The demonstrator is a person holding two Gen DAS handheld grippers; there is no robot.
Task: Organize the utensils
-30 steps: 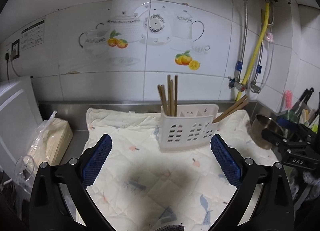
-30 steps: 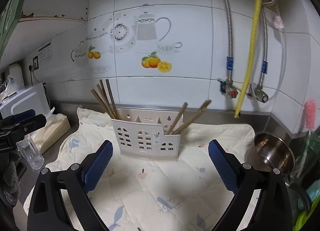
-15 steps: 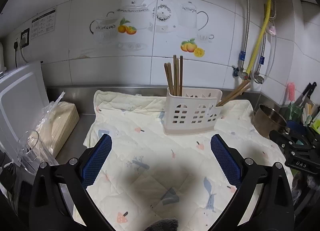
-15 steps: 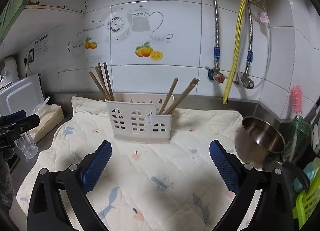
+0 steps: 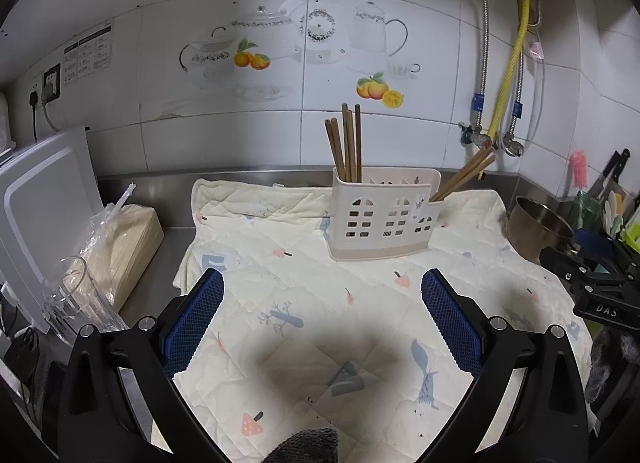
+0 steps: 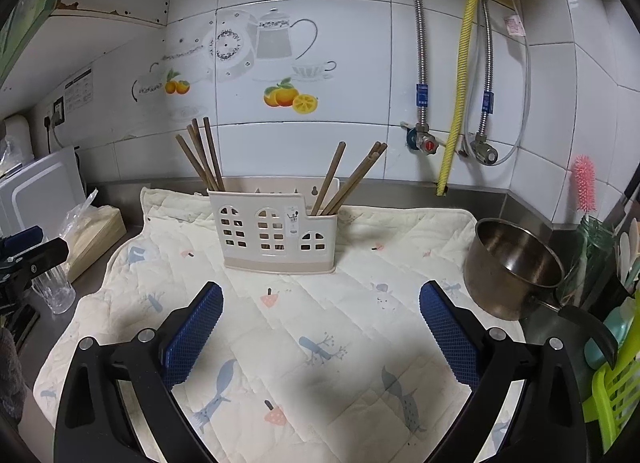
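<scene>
Right wrist view: holder (image 6: 276,237) is standing on cloth (image 6: 280,343), chopsticks (image 6: 202,157) sitting in both end compartments. Left claw (image 5: 322,317) and right claw (image 6: 320,321) are hanging spread apart, gripping nothing. Pot (image 6: 514,267) is sitting at cloth's right edge.

The only legible lettering is "DAS", in pale capitals on the black body of the right tongs (image 5: 606,309), at four o'clock in the left wrist view. The wall notice (image 5: 87,53) at ten o'clock and the small sticker on the chopstick holder (image 6: 293,219) carry print too small to read.
</scene>
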